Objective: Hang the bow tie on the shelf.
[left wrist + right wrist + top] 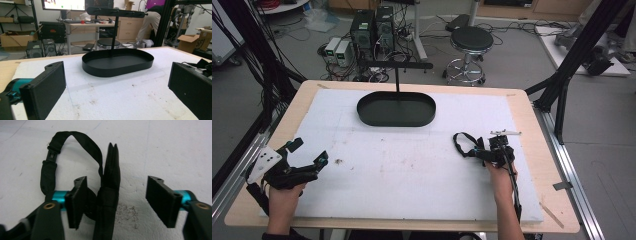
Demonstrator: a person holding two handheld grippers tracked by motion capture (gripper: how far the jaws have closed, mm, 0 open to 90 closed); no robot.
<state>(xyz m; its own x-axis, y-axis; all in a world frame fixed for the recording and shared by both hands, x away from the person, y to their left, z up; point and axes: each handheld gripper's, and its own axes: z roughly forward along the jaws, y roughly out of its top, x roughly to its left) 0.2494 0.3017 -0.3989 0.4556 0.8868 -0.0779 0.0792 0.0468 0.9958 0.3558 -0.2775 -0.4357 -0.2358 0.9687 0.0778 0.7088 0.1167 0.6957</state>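
A: What is lying under the right gripper (116, 202)?

B: A black strap (75, 138) with a small buckle, looping out from a flat folded black piece that is standing on edge between the jaws. In the high view it is sitting on the white sheet (412, 165) covering the table (302, 97), on the person's right side, well apart from the black tray (396, 109) with its hanging stand at the far middle.

A: Are the jaws gripping it?

B: No, they are standing apart. The folded piece is sitting close beside the left-hand jaw in the right gripper view, with a wide gap to the other one. Whether it is touching that nearer jaw, I cannot tell.

A: How is it likely to handle?

B: It is looking soft, light and floppy, so the loop will probably be dangling and swinging once lifted. I would be taking hold of the thick folded part, which seems to offer the flattest, firmest bite, not the thin strap.

A: And the left gripper (117, 85)?

B: It is hovering low at the person's left (307, 160), jaws wide apart, holding nothing and pointing toward the tray.
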